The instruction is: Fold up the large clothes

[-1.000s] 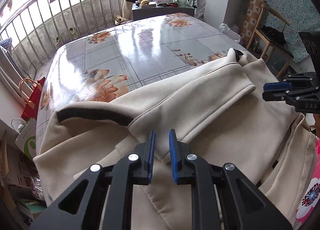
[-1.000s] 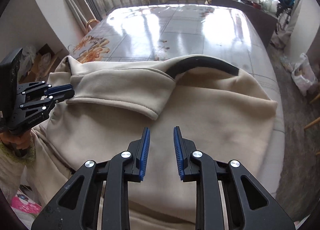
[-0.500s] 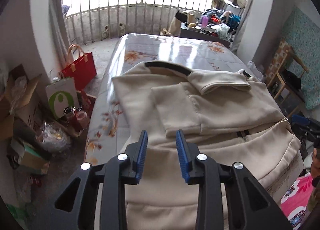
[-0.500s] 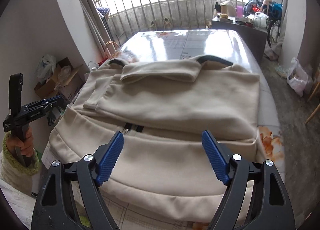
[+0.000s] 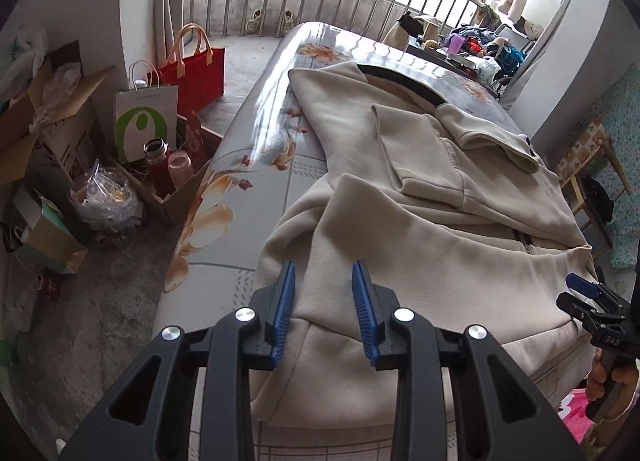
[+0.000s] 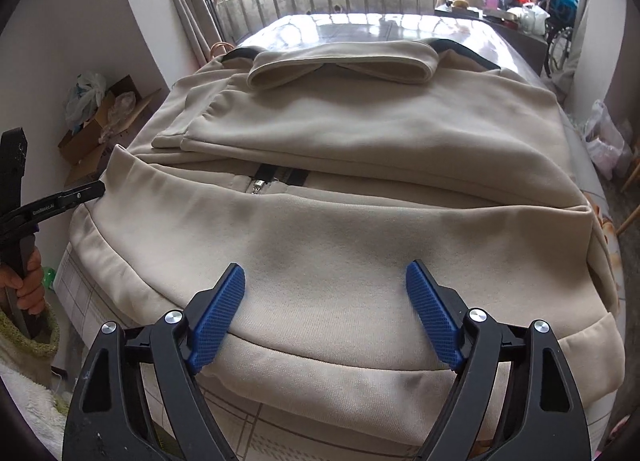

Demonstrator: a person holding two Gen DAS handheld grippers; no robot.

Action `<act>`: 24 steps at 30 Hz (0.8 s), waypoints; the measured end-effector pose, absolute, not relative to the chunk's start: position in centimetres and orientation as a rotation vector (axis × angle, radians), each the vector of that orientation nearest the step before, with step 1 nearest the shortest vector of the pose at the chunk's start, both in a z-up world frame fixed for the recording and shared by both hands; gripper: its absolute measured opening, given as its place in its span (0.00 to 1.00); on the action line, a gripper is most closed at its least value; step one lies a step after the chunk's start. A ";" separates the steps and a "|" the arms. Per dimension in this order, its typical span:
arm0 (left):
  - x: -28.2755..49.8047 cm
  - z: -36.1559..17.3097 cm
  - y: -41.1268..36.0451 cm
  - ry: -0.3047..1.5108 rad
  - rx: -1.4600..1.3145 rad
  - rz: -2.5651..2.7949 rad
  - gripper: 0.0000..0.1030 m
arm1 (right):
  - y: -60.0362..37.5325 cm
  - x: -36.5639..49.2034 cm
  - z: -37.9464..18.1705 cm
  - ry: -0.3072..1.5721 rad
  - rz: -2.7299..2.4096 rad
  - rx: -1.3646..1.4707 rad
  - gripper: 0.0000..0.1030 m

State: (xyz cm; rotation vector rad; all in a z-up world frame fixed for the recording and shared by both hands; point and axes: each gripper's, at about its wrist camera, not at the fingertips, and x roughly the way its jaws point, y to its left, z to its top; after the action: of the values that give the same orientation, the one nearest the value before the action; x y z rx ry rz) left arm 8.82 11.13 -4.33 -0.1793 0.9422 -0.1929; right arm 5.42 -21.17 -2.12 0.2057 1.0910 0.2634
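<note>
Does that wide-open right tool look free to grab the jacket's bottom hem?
Probably yes. The right tool hangs open just above the beige jacket's hem at the table's near edge, with nothing between them.

The jacket (image 6: 340, 181) is plain beige with a black collar band and black zip tape. The surface (image 5: 224, 197) wears a glossy grey cover printed with orange flowers and a pale grid. Both grippers have black frames and blue ribbed fingers (image 6: 218, 317). On the floor stand a red tote bag (image 5: 196, 69) and a white paper bag (image 5: 146, 117) with a green mark.
</note>
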 end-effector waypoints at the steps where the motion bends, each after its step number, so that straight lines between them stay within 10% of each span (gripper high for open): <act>1: 9.0 -4.4 11.4 0.943 -0.202 -0.202 0.28 | -21.2 5.4 -2.2 1.094 0.262 0.205 0.77; 24: 11.6 -4.5 11.5 0.934 -0.340 -0.407 0.27 | -20.7 5.4 -2.3 1.104 0.239 0.179 0.77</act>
State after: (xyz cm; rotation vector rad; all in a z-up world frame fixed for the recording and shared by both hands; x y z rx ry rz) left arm 11.59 11.53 -4.48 -0.3397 0.9345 -0.4073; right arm 5.37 -20.73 -2.32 0.1788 1.1038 0.2385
